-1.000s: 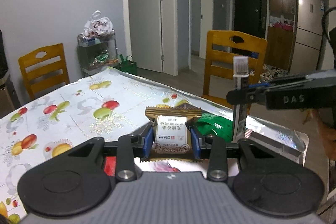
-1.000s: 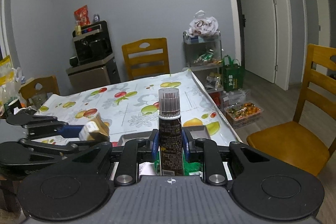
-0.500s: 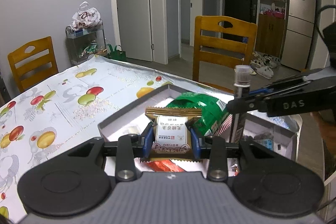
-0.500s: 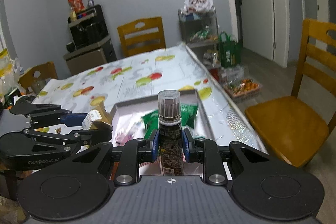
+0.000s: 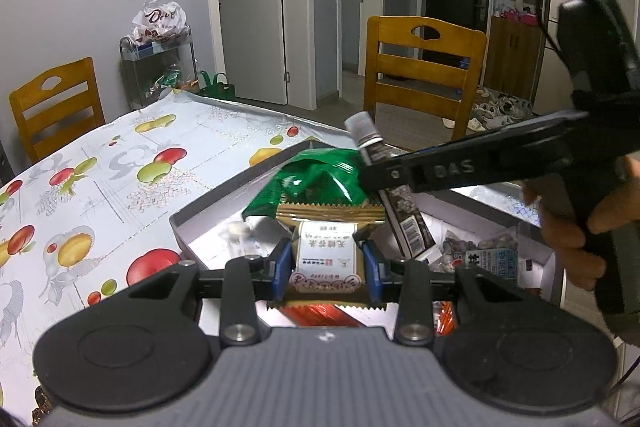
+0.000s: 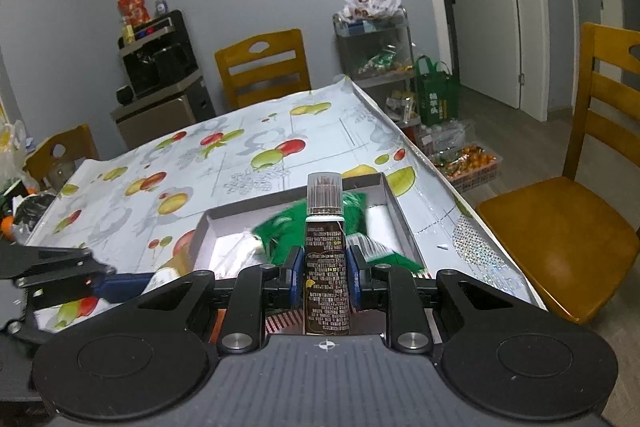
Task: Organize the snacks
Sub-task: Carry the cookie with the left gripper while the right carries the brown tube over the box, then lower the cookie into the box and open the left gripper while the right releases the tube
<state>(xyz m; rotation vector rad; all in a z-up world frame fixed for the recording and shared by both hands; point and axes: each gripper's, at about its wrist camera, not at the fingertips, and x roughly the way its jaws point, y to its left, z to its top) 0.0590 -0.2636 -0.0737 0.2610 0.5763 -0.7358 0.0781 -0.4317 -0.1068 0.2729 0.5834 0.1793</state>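
- While both grippers hang over the grey tray (image 6: 202, 227), each carries a snack, apparently for dropping in.
- The left gripper (image 5: 326, 263) is clamped on a gold-wrapped biscuit packet (image 5: 326, 251), held upright above the tray's near corner.
- The right gripper (image 6: 325, 269) squeezes a slim brown tube (image 6: 325, 259), cap forward, over a green packet (image 6: 280, 233) already lying inside.
- The tray sits at the right edge of the fruit-print tablecloth (image 6: 224, 163); wooden chairs (image 6: 264, 65) and a cluttered shelf cart (image 6: 374, 47) stand beyond.
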